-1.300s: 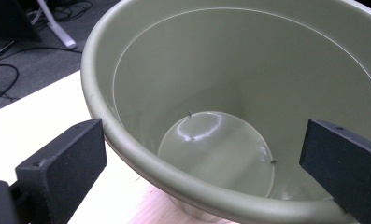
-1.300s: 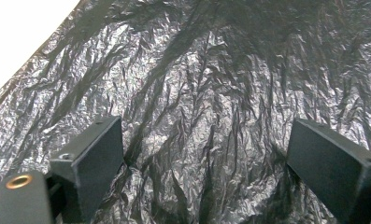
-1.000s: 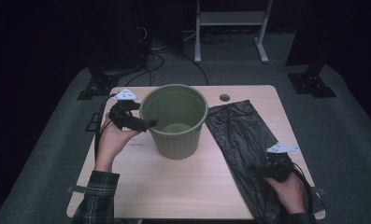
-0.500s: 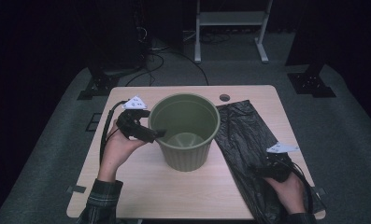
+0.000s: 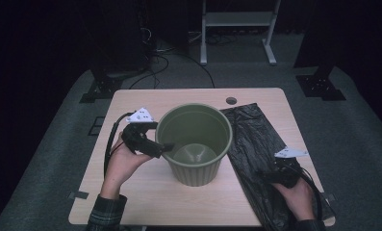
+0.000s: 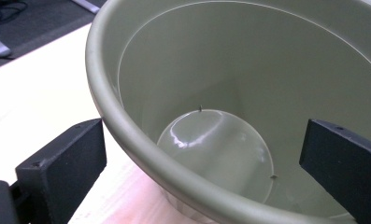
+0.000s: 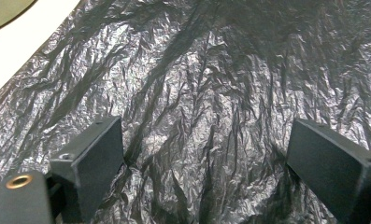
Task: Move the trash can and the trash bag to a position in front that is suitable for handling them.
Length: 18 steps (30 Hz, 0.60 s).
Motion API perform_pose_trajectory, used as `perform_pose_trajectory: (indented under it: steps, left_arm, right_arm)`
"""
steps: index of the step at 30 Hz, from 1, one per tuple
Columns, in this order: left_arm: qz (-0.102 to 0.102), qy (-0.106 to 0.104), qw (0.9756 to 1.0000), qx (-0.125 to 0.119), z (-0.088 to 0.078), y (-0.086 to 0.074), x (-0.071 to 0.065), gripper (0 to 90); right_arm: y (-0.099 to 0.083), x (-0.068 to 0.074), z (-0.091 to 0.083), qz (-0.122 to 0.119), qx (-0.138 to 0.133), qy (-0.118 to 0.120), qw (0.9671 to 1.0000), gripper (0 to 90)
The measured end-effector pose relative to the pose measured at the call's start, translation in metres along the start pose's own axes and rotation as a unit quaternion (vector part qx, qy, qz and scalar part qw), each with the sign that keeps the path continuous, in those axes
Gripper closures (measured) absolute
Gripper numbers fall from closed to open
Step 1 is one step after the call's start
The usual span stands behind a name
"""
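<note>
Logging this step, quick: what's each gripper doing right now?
Left gripper: open, jaws straddling the green bin's rim.
Right gripper: open over the black bag.

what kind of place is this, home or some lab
Most likely a lab or recording studio, not a home: a lone wooden table on grey carpet, black curtains all around, loose cables and a metal stand behind it.

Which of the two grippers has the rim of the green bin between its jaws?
The left gripper: its jaws straddle the green bin's rim. The right gripper is over the black bag.
</note>
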<state>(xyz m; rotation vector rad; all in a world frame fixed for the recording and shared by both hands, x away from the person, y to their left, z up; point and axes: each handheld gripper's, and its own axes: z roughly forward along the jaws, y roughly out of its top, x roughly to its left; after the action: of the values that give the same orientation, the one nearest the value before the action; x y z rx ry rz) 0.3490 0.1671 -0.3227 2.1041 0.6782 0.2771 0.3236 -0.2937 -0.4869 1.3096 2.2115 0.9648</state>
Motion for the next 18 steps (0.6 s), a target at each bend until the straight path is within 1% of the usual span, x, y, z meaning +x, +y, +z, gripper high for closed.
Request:
perform_pose_trajectory:
  steps: [4,7,9,10,12,15,17,18]
  left_arm:
    - [0.008,-0.002,1.0,0.005,0.002,0.0,-0.005,0.0]
    - [0.014,0.001,0.9998,0.012,0.002,0.002,-0.006,0.0]
    - [0.014,0.002,0.9998,0.013,0.002,0.002,-0.006,0.0]
    - [0.014,0.007,0.9999,0.008,0.001,0.005,-0.005,0.0]
    - [0.009,0.009,0.9999,-0.002,-0.002,0.008,-0.003,0.0]
    - [0.013,0.017,0.9997,-0.008,-0.006,0.014,-0.001,0.0]
    - [0.015,0.019,0.9997,-0.009,-0.008,0.015,-0.001,0.0]
    - [0.017,0.021,0.9996,-0.013,-0.013,0.017,-0.002,0.0]
  right_arm:
    - [0.0,0.0,0.0,0.0,0.0,0.0,1.0,10.2]
    - [0.0,0.0,0.0,0.0,0.0,0.0,1.0,10.2]
    - [0.0,0.0,0.0,0.0,0.0,0.0,1.0,10.2]
    - [0.0,0.0,0.0,0.0,0.0,0.0,1.0,10.2]
    - [0.0,0.0,0.0,0.0,0.0,0.0,1.0,10.2]
    - [0.0,0.0,0.0,0.0,0.0,0.0,1.0,10.2]
    - [0.0,0.0,0.0,0.0,0.0,0.0,1.0,10.2]
    - [0.0,0.0,0.0,0.0,0.0,0.0,1.0,10.2]
